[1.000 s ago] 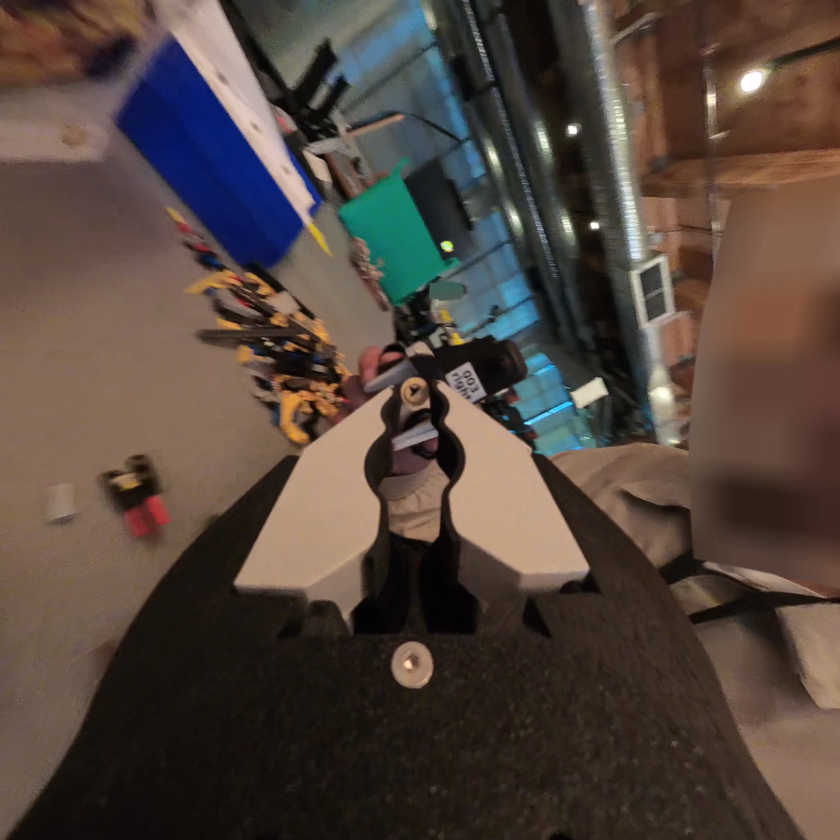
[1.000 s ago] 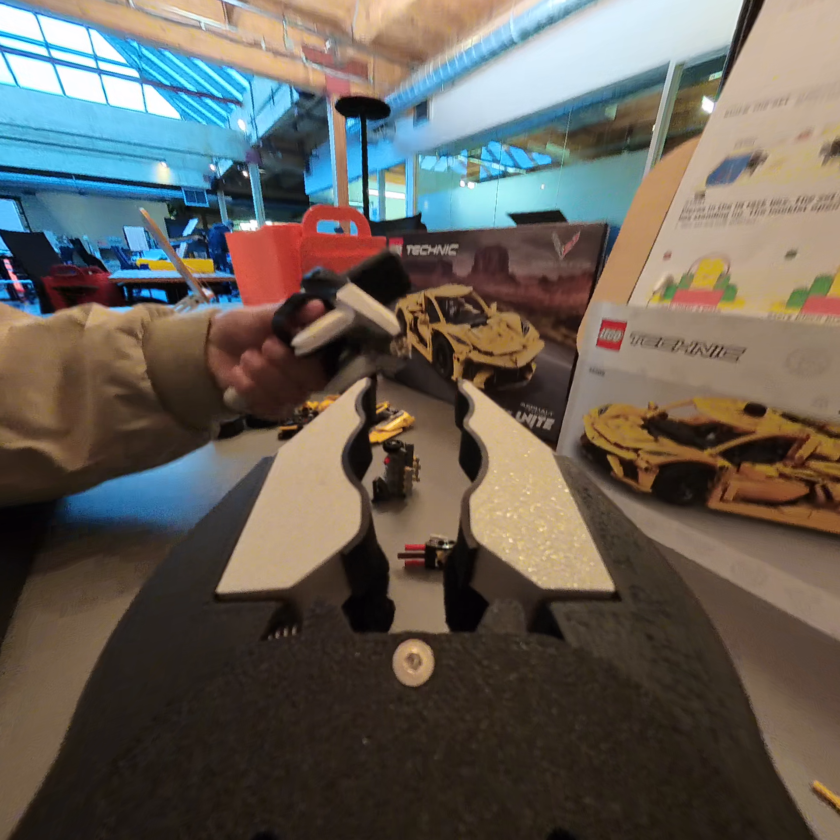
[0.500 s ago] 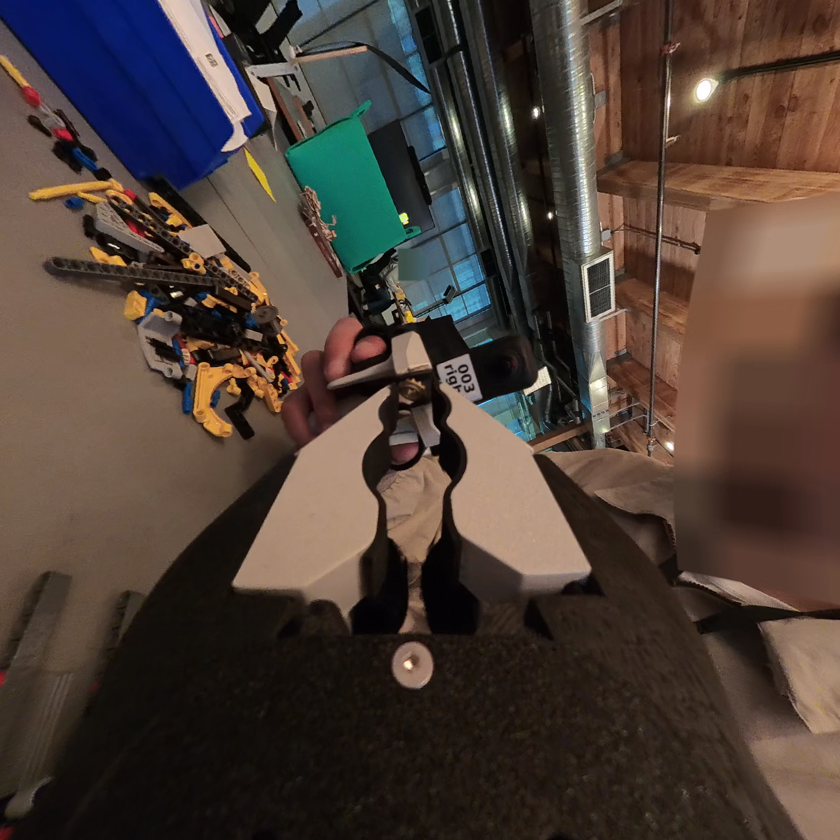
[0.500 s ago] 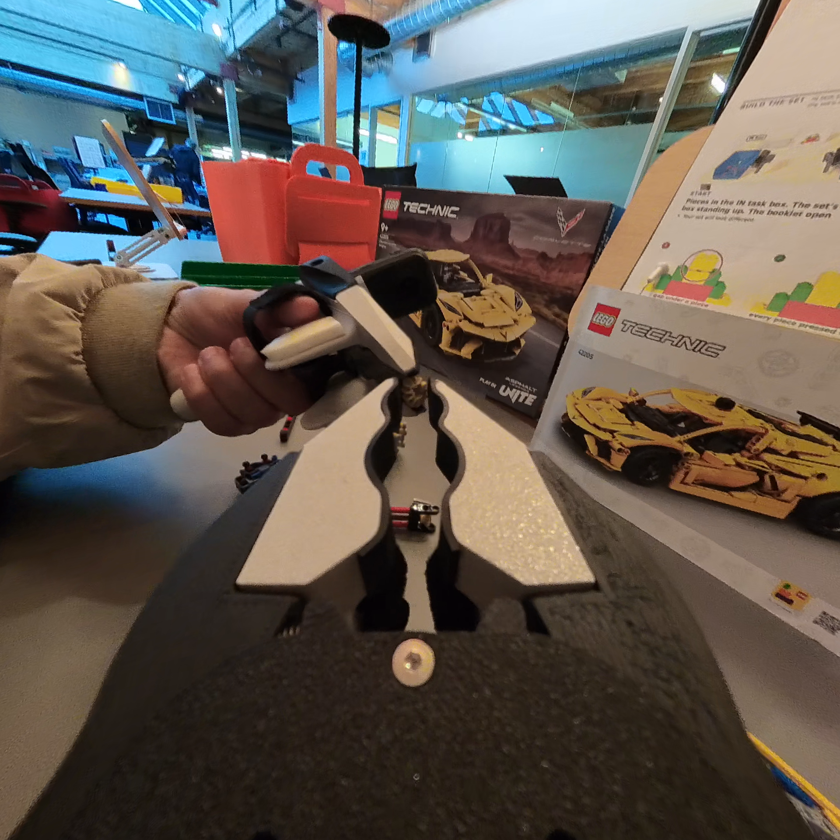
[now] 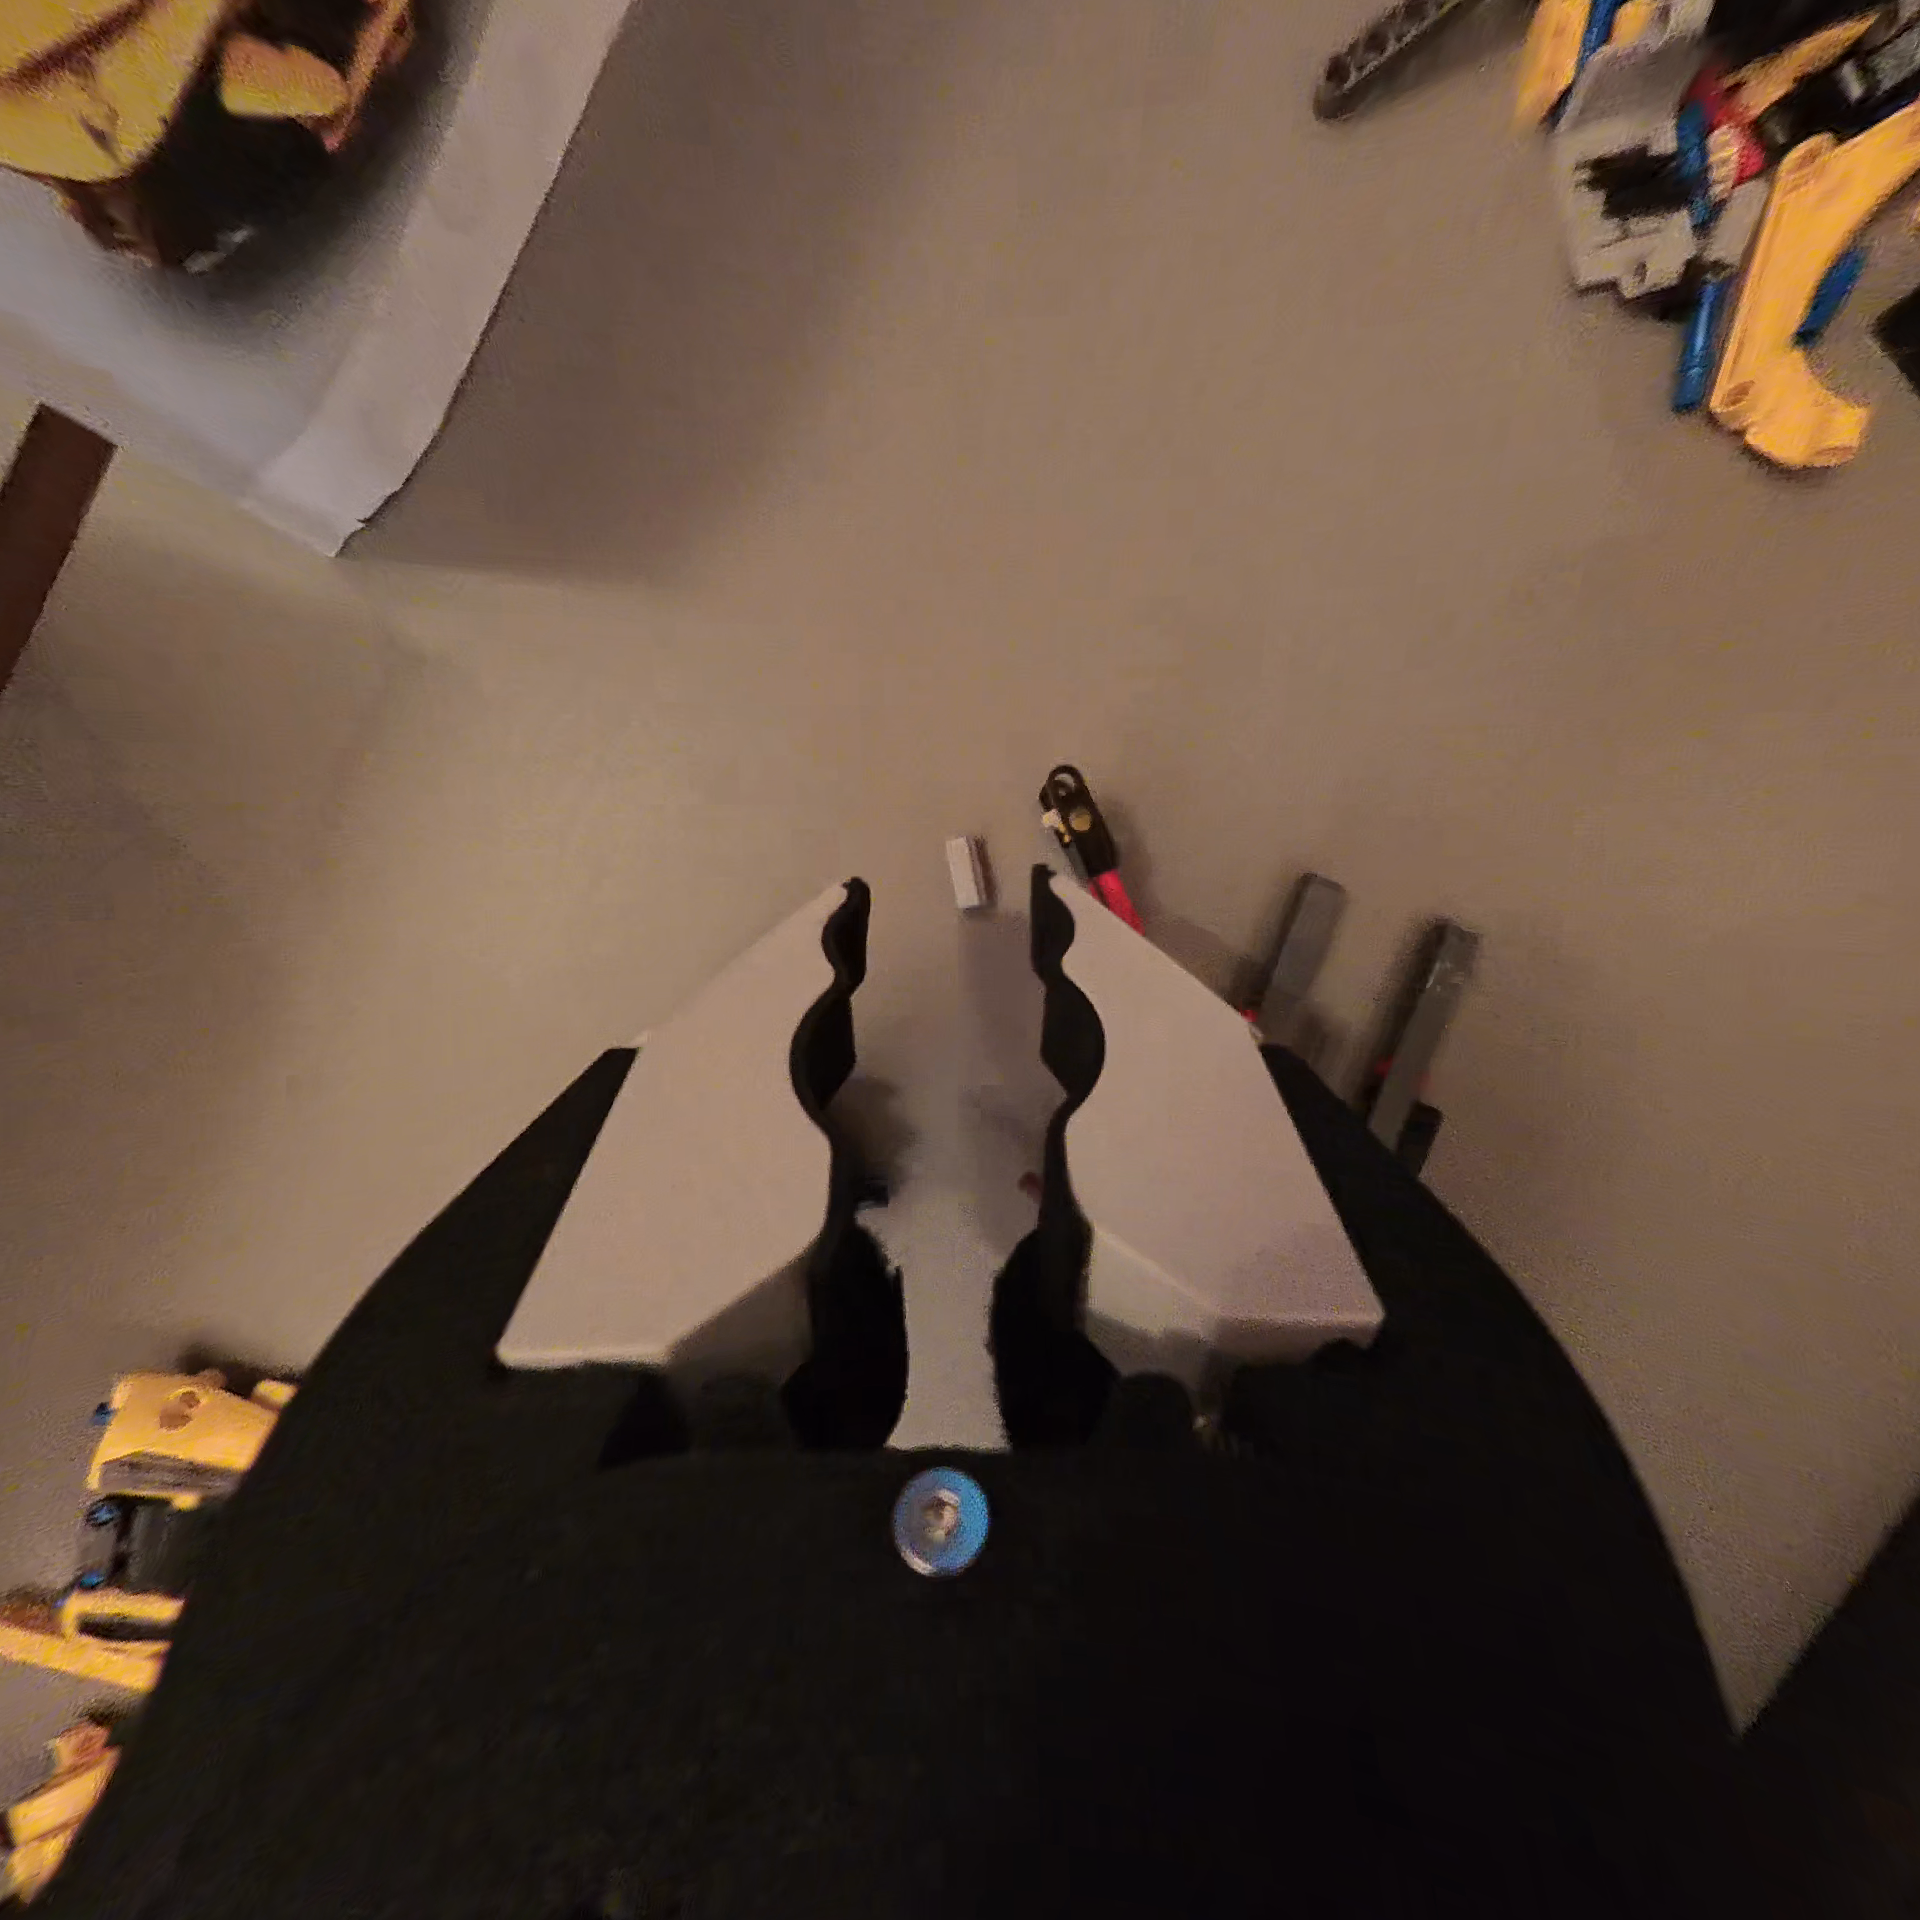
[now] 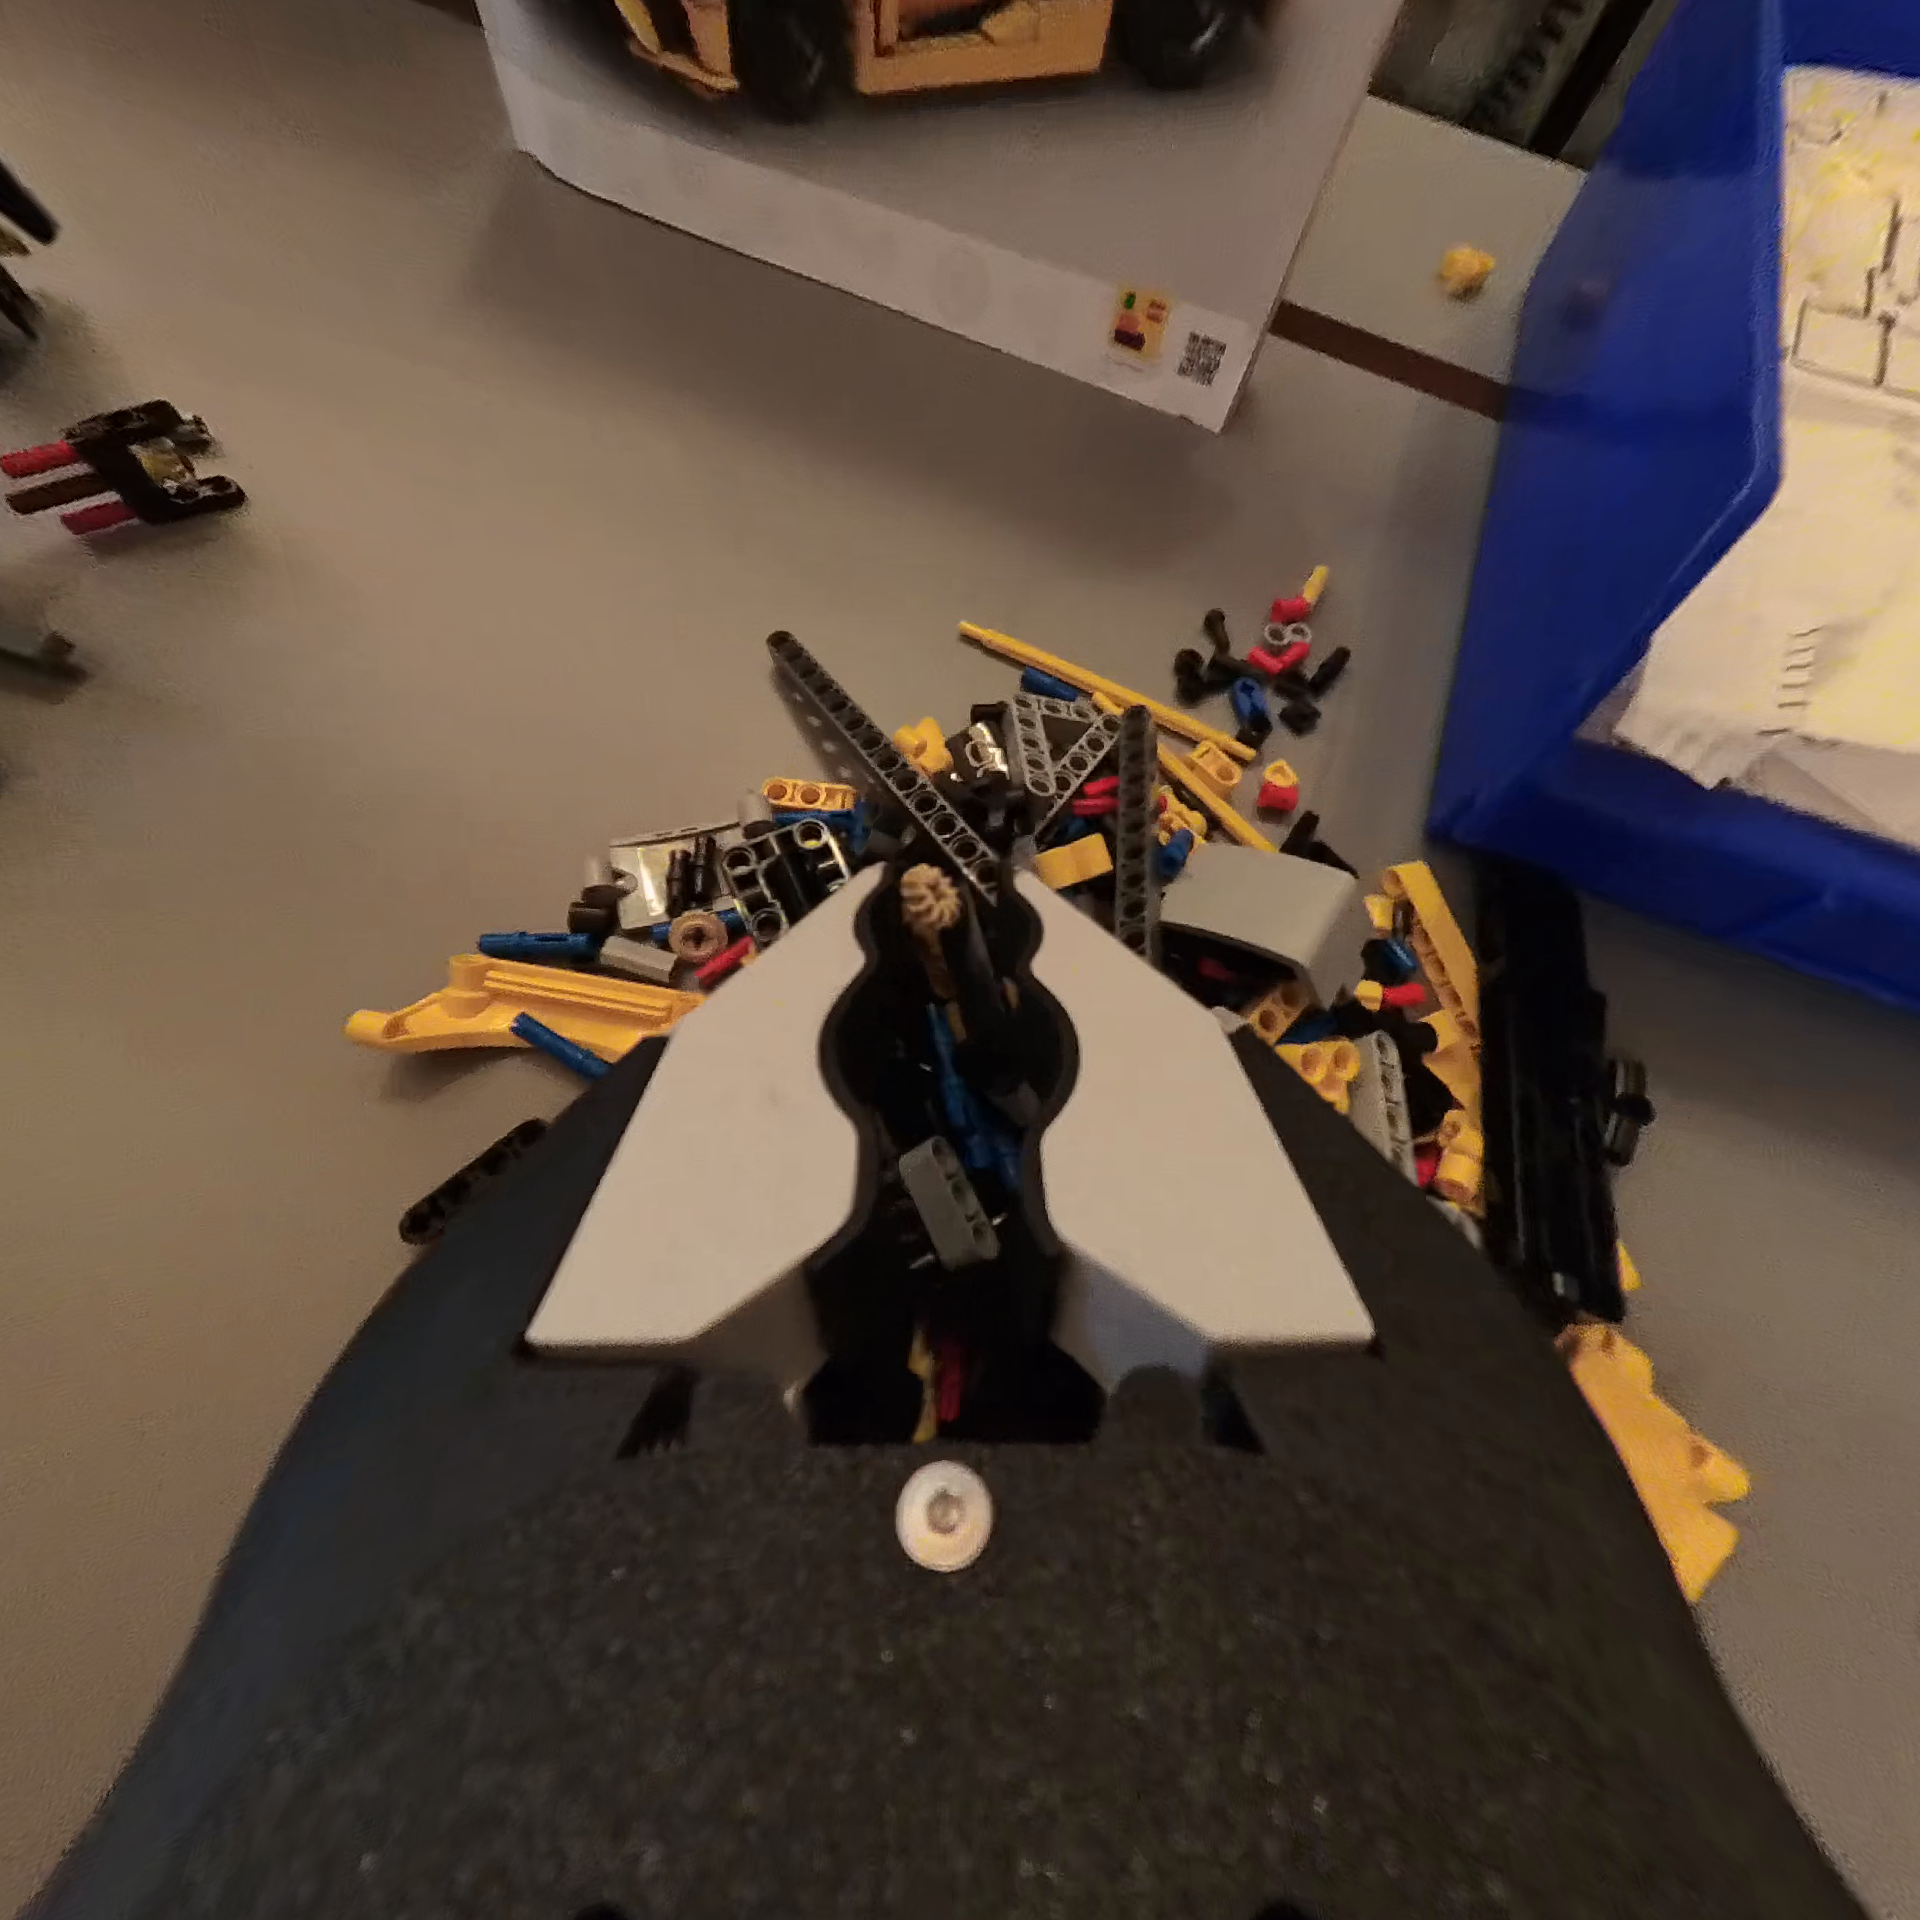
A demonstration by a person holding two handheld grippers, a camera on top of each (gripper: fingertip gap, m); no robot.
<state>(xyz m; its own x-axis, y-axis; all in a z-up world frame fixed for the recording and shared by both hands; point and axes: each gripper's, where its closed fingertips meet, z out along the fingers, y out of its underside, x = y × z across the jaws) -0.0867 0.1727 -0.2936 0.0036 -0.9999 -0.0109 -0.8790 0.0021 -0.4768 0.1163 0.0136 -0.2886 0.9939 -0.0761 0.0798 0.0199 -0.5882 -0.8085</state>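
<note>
Grey and matte, the surface (image 5: pixel 1299 520) carried scattered toy building pieces under dim, warm light.

Left hand-held gripper (image 5: pixel 948 888) hung above the surface with its two fingers spread apart and nothing between them. Just beyond its tips lay one small white piece (image 5: pixel 966 873), and just to the right of that one black-and-red pin assembly (image 5: pixel 1081 842), partly hidden behind the right finger. Two grey beams (image 5: pixel 1351 997) lay side by side farther right, their near ends cut off by the gripper body. One printed booklet (image 5: pixel 343 416) showing a yellow car lay at the far left.

Right hand-held gripper (image 6: pixel 948 883) was clenched over one heap of loose parts (image 6: pixel 1039 821), its tips pinching a tan gear on a dark axle (image 6: pixel 928 899) that stood up between them, above the heap. Yellow, black, grey, blue and red parts made up the heap, too many and too tangled to count; two long perforated dark beams (image 6: pixel 883 753) crossed its far side. One blue bin (image 6: pixel 1621 520) with white paper inside stood to the right, and one white-edged booklet (image 6: pixel 935 239) lay at the far side. One small black-and-red assembly (image 6: pixel 135 478) sat well apart at the left, and one lone yellow piece (image 6: pixel 1465 270) lay beside the bin.
</note>
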